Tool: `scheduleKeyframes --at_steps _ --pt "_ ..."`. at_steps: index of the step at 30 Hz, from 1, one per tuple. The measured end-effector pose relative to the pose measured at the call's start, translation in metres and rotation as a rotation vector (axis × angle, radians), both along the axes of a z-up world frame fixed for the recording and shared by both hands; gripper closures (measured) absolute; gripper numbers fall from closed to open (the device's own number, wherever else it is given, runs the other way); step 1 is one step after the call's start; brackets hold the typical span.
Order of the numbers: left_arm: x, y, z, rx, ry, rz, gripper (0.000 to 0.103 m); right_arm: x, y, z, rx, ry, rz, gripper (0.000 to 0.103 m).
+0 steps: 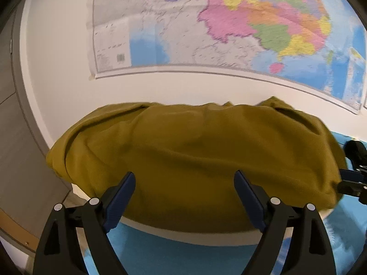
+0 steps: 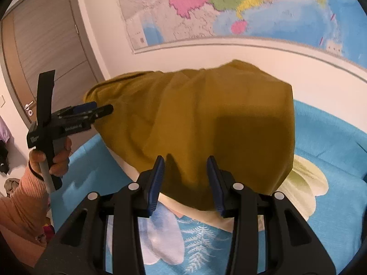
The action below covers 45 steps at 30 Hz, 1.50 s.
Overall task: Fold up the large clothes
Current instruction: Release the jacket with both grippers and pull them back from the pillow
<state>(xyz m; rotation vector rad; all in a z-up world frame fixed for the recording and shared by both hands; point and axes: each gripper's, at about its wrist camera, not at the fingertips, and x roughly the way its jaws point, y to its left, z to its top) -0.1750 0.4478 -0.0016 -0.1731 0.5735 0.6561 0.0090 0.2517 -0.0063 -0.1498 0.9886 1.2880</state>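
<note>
A mustard-yellow garment [image 1: 195, 151] lies folded in a thick bundle on a blue patterned bedspread [image 1: 174, 254], against the white wall. It also shows in the right wrist view [image 2: 206, 123]. My left gripper [image 1: 184, 181] is open, its blue pads just in front of the garment's near edge, holding nothing. It shows from the side in the right wrist view [image 2: 101, 111], at the garment's left end. My right gripper [image 2: 185, 167] is open over the garment's near edge, empty. Part of it shows at the right edge of the left wrist view [image 1: 353, 178].
A large coloured wall map [image 1: 229, 27] hangs above the bed. A grey-brown door [image 2: 45, 52] with a handle stands at the left. The bedspread [image 2: 332, 183] carries white and pale green prints. Clothes lie on the floor at far left [image 2: 4, 151].
</note>
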Motion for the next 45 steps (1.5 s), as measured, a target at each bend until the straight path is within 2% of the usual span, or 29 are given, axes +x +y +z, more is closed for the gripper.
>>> scheduleKeyframes --at_steps 5,12,24,31,34,40,45 --pt "0.004 -0.023 -0.005 -0.009 -0.020 -0.063 0.015 -0.008 0.005 0.004 0.027 -0.024 0.016 0.064" --pt "0.019 -0.019 -0.033 -0.070 0.003 -0.067 0.012 -0.014 0.017 -0.025 -0.041 -0.001 0.040 0.064" --pt "0.001 -0.054 -0.019 -0.062 -0.040 -0.037 0.009 -0.023 -0.002 -0.009 0.008 -0.016 0.014 0.058" --pt "-0.005 -0.077 -0.019 -0.078 -0.071 -0.027 0.007 -0.032 -0.011 -0.006 0.011 -0.029 -0.016 0.041" --pt "-0.010 -0.084 -0.019 -0.106 -0.086 -0.017 0.007 -0.037 -0.015 -0.005 0.011 -0.045 -0.018 0.039" --pt "-0.019 -0.104 -0.017 -0.079 -0.077 0.028 0.007 -0.047 -0.027 0.003 0.034 -0.073 -0.035 0.022" --pt "-0.031 -0.115 -0.015 -0.103 -0.102 0.056 0.007 -0.055 -0.038 0.010 0.056 -0.081 -0.058 0.013"
